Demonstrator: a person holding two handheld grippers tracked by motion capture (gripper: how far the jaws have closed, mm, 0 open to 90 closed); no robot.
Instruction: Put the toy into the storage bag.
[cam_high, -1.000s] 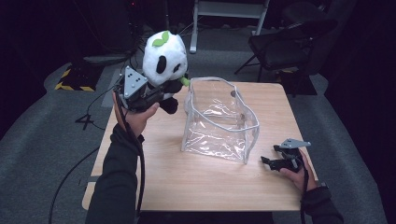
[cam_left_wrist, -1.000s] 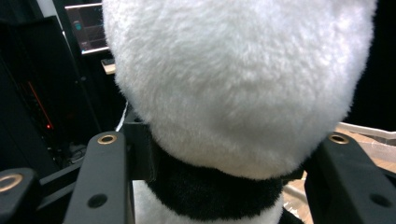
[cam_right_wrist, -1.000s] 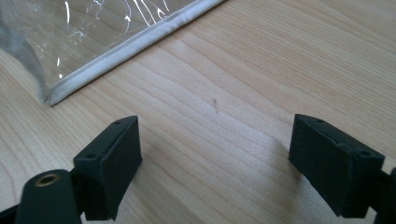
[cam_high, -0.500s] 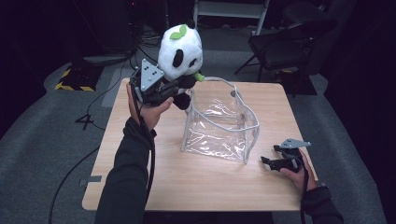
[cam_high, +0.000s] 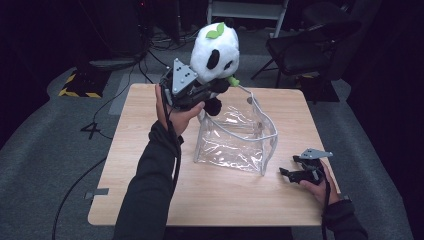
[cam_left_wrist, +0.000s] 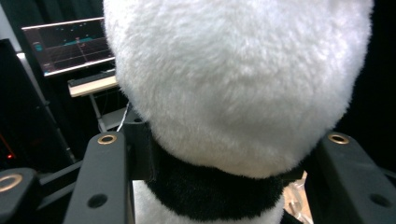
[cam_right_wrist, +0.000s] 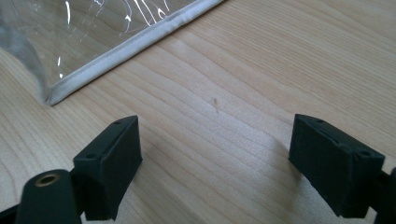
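A plush panda (cam_high: 216, 50) is held upright, its long axis roughly vertical, head uppermost and green leaf on top, above the far rim of a clear plastic pouch (cam_high: 235, 140). The left gripper (cam_high: 202, 90) is clamped on its black neck band, one jaw on each side, forearm raised and reaching forward. The right gripper (cam_high: 295, 175) is rested low on the wooden table (cam_high: 150, 200), just beside the pouch's corner, jaws spread wide with nothing between them.
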